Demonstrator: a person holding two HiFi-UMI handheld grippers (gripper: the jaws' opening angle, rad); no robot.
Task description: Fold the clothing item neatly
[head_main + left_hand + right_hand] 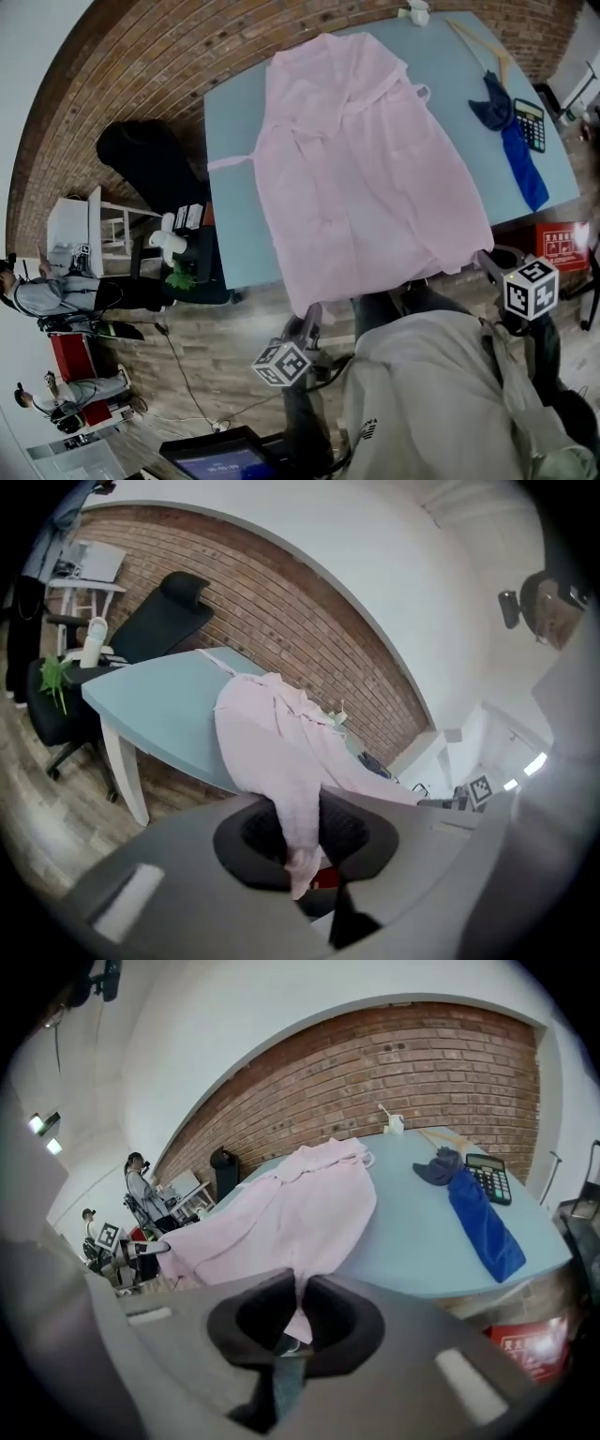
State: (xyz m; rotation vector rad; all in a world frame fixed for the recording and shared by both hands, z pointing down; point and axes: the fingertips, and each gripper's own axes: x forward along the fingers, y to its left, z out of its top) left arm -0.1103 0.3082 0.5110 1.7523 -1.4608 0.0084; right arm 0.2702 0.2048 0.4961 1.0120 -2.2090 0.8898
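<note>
Left gripper [312,314], right gripper [485,261] held apart before torso, each with jaws pinched on pink garment [366,169] hem

Lab-style workroom: brick wall [141,75], office chair [150,164], monitor [220,459], floor cables [178,375], people [47,292] with gear.

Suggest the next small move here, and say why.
Probably carry both hem corners up and forward toward the collar. The left claw and right claw are each shut on the near hem of the pink robe, while the rest lies spread on the table.
</note>
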